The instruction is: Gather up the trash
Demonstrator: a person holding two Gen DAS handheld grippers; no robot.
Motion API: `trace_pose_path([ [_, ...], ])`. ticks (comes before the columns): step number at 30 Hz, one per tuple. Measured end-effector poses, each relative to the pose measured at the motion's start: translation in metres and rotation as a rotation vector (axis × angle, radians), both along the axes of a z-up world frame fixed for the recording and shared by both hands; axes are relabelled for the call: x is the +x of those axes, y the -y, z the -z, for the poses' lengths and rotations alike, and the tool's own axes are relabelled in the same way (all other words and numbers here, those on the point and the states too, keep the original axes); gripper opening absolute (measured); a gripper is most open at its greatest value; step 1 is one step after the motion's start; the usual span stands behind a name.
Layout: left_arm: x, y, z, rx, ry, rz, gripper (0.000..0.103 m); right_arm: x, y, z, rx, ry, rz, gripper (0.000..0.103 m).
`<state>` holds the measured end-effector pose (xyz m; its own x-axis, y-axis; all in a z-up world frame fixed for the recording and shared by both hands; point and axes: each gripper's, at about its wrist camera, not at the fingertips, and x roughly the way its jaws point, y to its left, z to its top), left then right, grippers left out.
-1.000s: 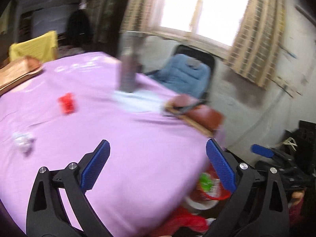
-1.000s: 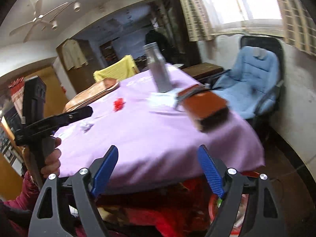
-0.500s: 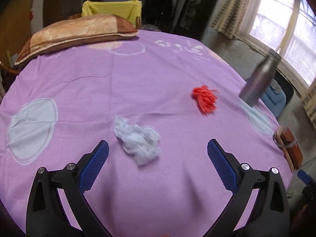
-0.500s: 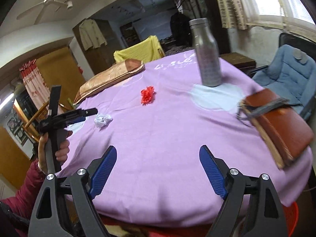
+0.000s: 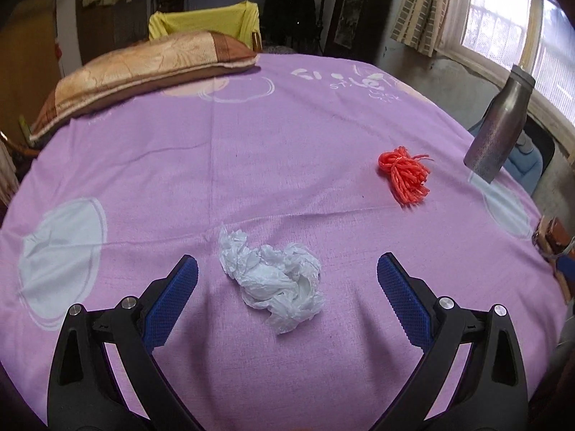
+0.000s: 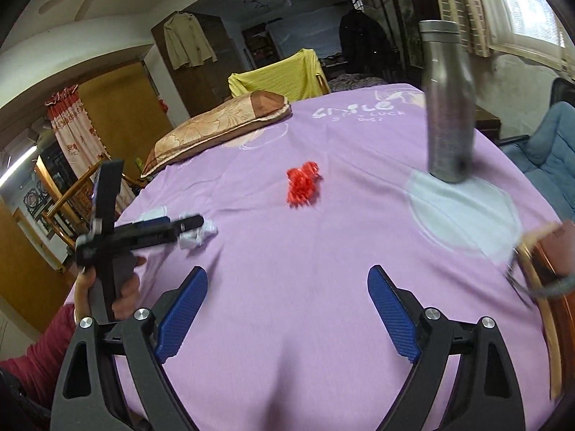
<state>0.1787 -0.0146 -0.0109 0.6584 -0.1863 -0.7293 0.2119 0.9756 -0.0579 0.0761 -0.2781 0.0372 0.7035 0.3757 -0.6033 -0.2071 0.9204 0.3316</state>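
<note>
1. A person's left gripper [image 5: 287, 280] hangs over the near edge of the purple bedspread [image 5: 251, 165], jaws spread wide on either side of a crumpled white wad of paper [image 5: 275, 282], the pads not touching it.

2. The step in hand looks like the approach to the first piece of trash; nothing is gripped yet. The next move calls for lowering the blue pads [image 5: 172, 300] to the cloth and closing them gently, since the wad is light, is likely to crush, and may slide on the fabric.

3. The right gripper [image 6: 287, 309] is held above bare bedspread near the same edge, empty, its jaws having just been opening wider with nothing between them.

4. A second piece, a red bundle of yarn-like strands [image 5: 406, 174], lies further in, toward the right-hand edge, well apart from the white wad.

5. The only container in sight is a metal bottle [image 6: 447, 107], standing upright and capped near the right-hand edge; what it holds cannot be told. No bin or bag for the trash shows in either view.

6. A cushion [image 5: 143, 72] rests along the far left edge, clear of the work.
</note>
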Motion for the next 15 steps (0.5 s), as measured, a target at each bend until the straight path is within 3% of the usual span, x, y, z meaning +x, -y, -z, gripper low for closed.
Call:
trace_pose_path([
  [6,-0.008,0.006,-0.005,0.032,0.042,0.014,0.096,0.017,-0.011,-0.002,0.004,0.033,-0.004,0.089],
  [15,-0.009,0.010,-0.001,0.062,0.032,0.013,0.096,0.042,-0.012,0.002,0.019,0.005,0.005,0.089],
])
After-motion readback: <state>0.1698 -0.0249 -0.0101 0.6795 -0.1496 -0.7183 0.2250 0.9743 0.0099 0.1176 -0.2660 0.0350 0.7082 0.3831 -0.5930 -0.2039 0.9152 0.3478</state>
